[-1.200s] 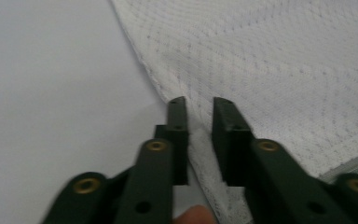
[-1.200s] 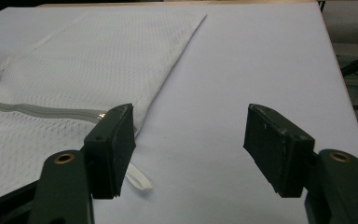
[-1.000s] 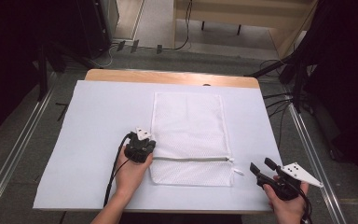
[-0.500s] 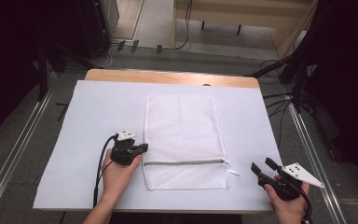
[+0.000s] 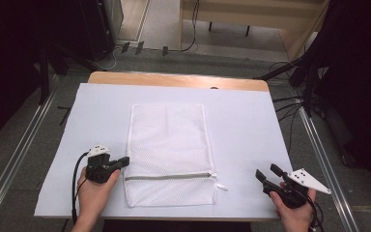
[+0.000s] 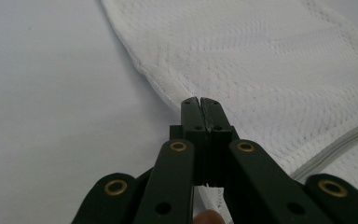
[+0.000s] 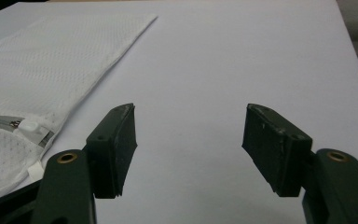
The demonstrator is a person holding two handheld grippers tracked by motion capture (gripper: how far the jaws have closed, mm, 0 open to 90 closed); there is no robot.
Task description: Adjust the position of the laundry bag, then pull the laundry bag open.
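Observation:
A white mesh laundry bag (image 5: 169, 145) lies flat on the white sheet (image 5: 251, 125), its grey zipper (image 5: 169, 176) closed near the front end. My left gripper (image 5: 124, 162) is shut on the bag's left edge just above the zipper line. The left gripper view shows the closed jaws (image 6: 199, 100) pinching the hem of the mesh (image 6: 270, 60). My right gripper (image 5: 268, 173) is held over the sheet at the front right, open and empty (image 7: 189, 140), well clear of the bag. The zipper pull (image 7: 30, 126) lies to its left.
The sheet covers a wooden table whose far edge (image 5: 174, 79) shows at the back. Metal rails (image 5: 24, 145) run along both sides, and cables (image 5: 290, 104) lie on the floor at the right. Bare sheet surrounds the bag.
My left gripper has moved left across the sheet, dragging the bag with it. The bag now lies farther left. The right gripper has stayed put.

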